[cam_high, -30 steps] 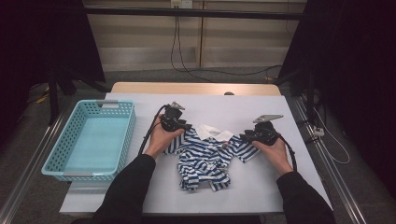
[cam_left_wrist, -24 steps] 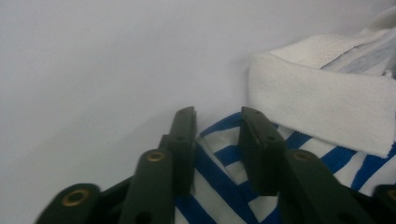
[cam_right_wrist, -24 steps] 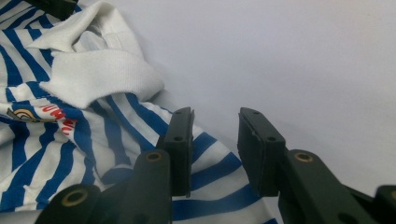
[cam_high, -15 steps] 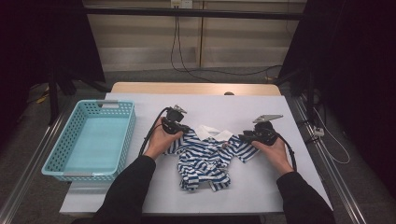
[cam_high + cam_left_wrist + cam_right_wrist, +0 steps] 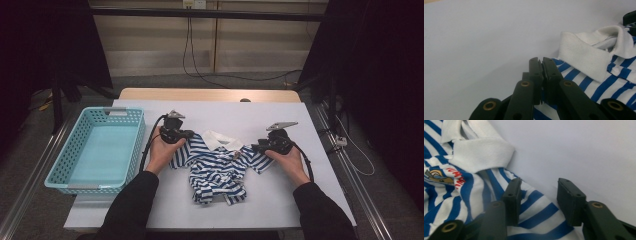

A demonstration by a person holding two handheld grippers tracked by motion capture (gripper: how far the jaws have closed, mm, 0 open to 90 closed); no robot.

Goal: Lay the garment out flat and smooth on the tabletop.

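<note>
My shirt [image 5: 217, 167], soft knit, blue-white stripes, white collar, rumpled mid-table | left gripper [image 5: 541, 65] pinched shut on its shoulder cloth | right gripper [image 5: 539, 195] just opening, jaws spread over the sleeve | table [image 5: 280, 200] smooth pale sheet | basket [image 5: 60, 172] teal lattice plastic, left | beyond: wooden edge, dark curtains, cables.

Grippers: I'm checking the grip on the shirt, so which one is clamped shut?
The left gripper, pinched on the striped shirt; the right gripper is open.
</note>
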